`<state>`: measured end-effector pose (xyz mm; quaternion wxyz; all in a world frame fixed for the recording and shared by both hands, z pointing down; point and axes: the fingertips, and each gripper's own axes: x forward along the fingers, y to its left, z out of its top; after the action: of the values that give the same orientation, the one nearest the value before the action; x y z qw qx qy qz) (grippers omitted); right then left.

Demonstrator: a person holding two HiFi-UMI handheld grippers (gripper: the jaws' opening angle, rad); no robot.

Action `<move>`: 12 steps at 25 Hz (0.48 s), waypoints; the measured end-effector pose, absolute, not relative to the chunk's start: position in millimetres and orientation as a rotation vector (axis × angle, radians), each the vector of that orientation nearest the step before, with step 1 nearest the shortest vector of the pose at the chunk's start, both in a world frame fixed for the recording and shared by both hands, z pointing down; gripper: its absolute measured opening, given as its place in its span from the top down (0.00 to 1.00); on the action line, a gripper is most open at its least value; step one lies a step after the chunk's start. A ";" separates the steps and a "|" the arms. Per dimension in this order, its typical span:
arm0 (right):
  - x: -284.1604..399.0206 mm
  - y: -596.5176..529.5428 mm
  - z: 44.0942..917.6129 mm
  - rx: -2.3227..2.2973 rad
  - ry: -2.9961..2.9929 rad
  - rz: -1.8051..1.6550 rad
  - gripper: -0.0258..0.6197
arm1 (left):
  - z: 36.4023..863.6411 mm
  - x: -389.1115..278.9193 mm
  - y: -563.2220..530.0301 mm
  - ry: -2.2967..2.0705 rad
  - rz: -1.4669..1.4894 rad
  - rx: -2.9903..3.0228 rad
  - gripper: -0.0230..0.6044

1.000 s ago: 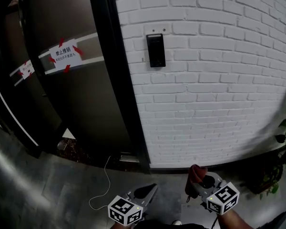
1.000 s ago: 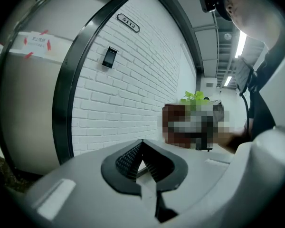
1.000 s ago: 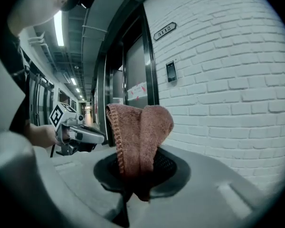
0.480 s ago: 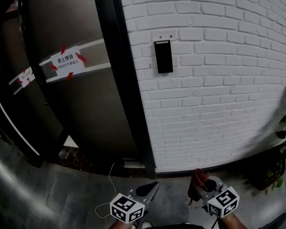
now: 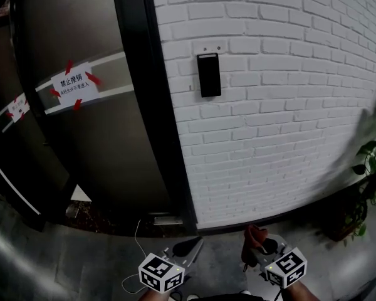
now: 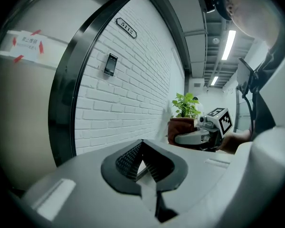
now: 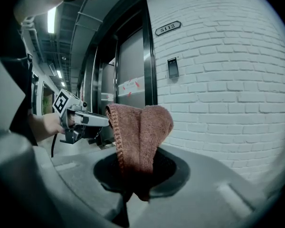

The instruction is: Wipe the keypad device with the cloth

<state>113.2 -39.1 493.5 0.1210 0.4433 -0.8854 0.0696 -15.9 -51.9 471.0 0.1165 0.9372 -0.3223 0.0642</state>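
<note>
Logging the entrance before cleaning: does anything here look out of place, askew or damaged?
A thin white cable lies loose and curled on the floor by the door frame. A paper notice is stuck on the door with red tape. The keypad device hangs straight on the brick wall, with no visible damage.

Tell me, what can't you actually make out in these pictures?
Keypad device: too small and dark in every view to show keys or dirt.
Door notice: print too small to read in the head view.
Cloth: in the right gripper view, its lower end disappears between the jaws of the right gripper.
Plant: cut off by the head view's right edge.
</note>
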 end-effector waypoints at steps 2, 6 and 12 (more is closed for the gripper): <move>111.6 -38.3 496.1 1.296 -2.580 0.214 0.88 | 472.7 -17.3 -52.0 -0.940 0.182 2.738 0.94; 111.4 -39.6 497.2 1.317 -2.565 0.238 0.88 | 475.7 -15.1 -50.6 -0.920 0.198 2.741 0.94; 105.5 -41.0 498.8 1.293 -2.566 0.232 0.88 | 475.6 -10.3 -55.4 -0.907 0.190 2.757 0.94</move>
<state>105.5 -41.0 498.8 0.1288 0.4449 -0.8827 0.0800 -10.3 -55.4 475.6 0.1161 0.9415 -0.3097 0.0649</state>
